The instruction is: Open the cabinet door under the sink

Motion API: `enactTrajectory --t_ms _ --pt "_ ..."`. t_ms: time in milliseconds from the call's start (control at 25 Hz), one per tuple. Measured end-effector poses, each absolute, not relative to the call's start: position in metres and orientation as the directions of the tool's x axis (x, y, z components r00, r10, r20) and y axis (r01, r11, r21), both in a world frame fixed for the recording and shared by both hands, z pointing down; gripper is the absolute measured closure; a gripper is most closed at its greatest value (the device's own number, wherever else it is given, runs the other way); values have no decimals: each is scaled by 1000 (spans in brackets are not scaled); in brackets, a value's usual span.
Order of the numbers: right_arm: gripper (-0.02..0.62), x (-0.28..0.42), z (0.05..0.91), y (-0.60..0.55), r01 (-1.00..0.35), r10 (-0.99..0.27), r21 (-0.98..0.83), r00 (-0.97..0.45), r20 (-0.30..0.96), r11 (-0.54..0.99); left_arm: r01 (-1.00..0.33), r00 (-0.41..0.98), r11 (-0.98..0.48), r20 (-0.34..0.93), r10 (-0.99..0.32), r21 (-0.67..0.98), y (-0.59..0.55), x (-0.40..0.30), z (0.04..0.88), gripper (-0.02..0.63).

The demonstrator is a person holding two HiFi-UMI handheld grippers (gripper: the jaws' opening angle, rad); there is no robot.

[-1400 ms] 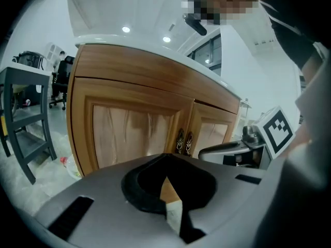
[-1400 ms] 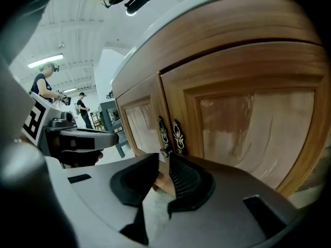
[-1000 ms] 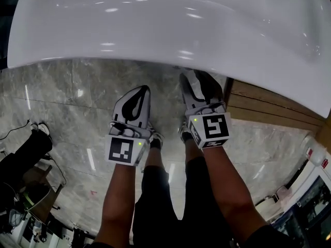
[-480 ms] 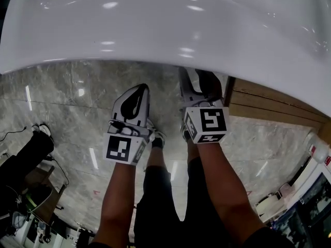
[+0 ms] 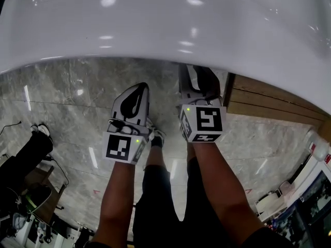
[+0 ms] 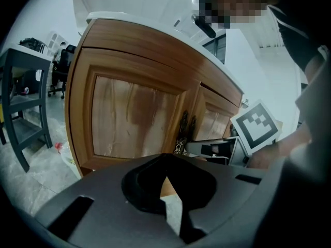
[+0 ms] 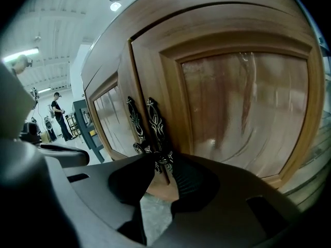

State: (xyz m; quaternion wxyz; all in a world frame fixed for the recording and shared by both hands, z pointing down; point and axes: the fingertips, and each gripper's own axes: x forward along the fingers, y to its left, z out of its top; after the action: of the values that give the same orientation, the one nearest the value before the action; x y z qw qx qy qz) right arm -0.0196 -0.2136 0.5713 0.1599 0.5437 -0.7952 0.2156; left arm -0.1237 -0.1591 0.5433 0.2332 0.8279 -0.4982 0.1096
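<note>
Closing on the wooden cabinet door (image 7: 243,102), with its raised frame and glossy, streaked panel, our right gripper (image 7: 161,165) has just been narrowing its jaws. They now pinch the lower end of the door's dark, scroll-worked metal handle (image 7: 155,130). Our left gripper (image 6: 166,175) hangs nearby, tips together on nothing. Above us curves the smooth white sink (image 5: 165,30), over a grey veined stone floor (image 5: 62,102).

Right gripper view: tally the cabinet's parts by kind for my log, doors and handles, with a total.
cabinet doors: 2
ornate dark handles: 2
Total: 4
</note>
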Motion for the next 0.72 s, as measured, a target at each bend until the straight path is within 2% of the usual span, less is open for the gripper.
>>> enactTrajectory --t_ms 720 --pt "505 -19 566 -205 -956 -837 -128 -293 461 264 -878 478 -402 421 -771 260 -149 -140 544 584"
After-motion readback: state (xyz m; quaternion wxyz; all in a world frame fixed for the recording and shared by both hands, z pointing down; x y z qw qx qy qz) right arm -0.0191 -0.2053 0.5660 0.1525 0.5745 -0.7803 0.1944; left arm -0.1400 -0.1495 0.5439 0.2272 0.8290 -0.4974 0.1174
